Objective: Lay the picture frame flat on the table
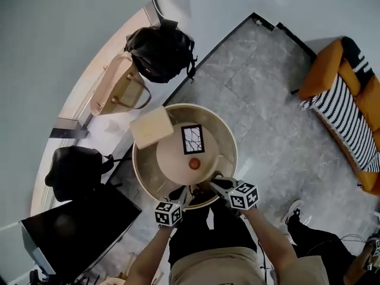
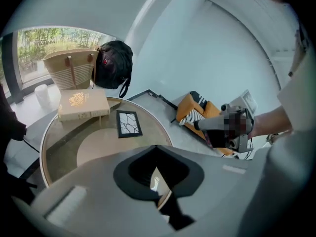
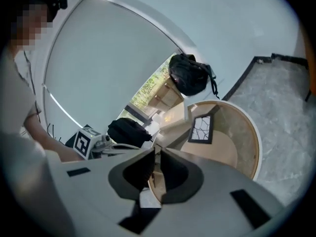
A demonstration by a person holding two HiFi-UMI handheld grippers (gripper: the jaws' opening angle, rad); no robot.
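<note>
The black picture frame [image 1: 193,139] with a white cracked pattern lies flat on the round beige table [image 1: 228,136], near the middle; it also shows as the frame [image 2: 129,124] and the frame [image 3: 201,129] in the two gripper views. My left gripper [image 1: 180,193] hovers at the table's near edge, shut and holding nothing, its jaws [image 2: 157,149] pointing over the tabletop. My right gripper [image 1: 218,183] sits beside it at the same edge, its jaws [image 3: 157,152] drawn together on nothing. Both are well short of the frame.
A small orange ball [image 1: 194,163] rests just in front of the frame. A cream book [image 1: 152,126] lies at the table's far left. A black backpack [image 1: 160,51], a tan tote [image 1: 122,86] and another black bag [image 1: 74,171] sit along the window; an orange sofa [image 1: 347,105] stands right.
</note>
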